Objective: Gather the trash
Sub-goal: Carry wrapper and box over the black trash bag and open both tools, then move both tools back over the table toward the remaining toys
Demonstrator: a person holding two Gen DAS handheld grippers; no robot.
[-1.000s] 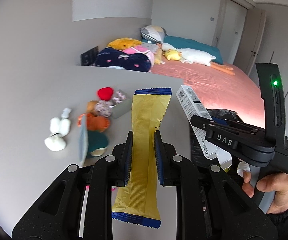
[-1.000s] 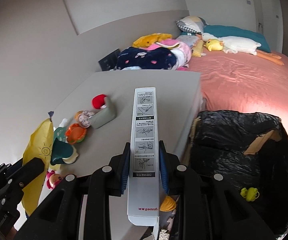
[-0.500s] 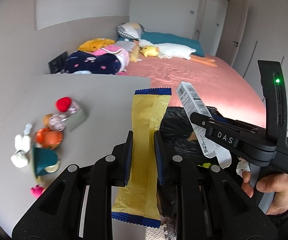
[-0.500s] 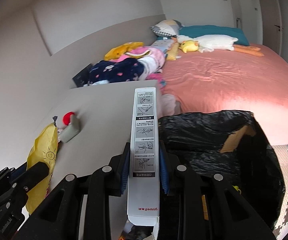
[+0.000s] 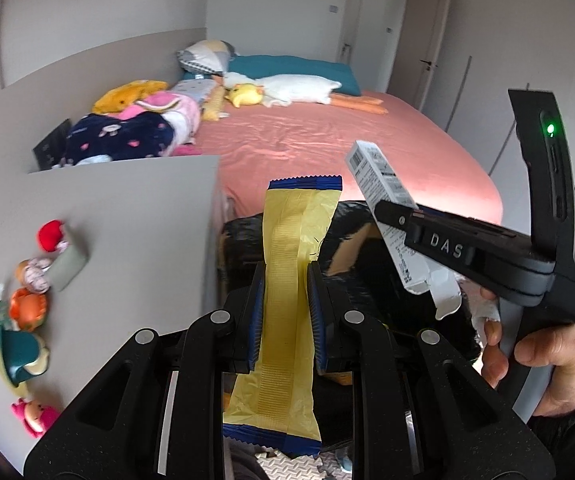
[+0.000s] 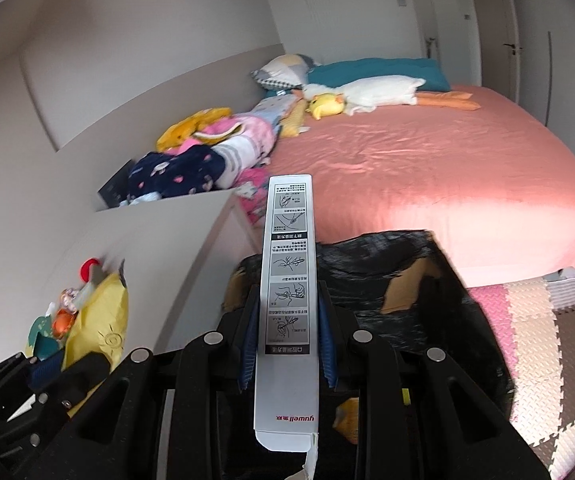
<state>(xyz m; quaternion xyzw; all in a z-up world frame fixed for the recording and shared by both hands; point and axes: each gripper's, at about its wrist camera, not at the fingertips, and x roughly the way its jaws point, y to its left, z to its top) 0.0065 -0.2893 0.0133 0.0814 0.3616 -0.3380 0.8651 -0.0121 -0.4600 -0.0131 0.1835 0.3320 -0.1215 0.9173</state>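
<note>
Right gripper (image 6: 286, 332) clamped on a long white carton (image 6: 287, 304), printed panel up, open flap at the near end. Black-lined trash box (image 6: 427, 280) directly below and ahead, cardboard showing through tears. Left gripper (image 6: 35, 392) at lower left holding a yellow wrapper (image 6: 99, 328). Grey table (image 6: 147, 248) on the left with small toys (image 6: 63, 312). Pink bed (image 6: 427, 168) behind, foam floor mat (image 6: 547, 340) at right.

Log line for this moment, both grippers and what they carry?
left gripper: shut on yellow wrapper | right gripper: shut on white box | both held over black-lined bin | toys on table
</note>
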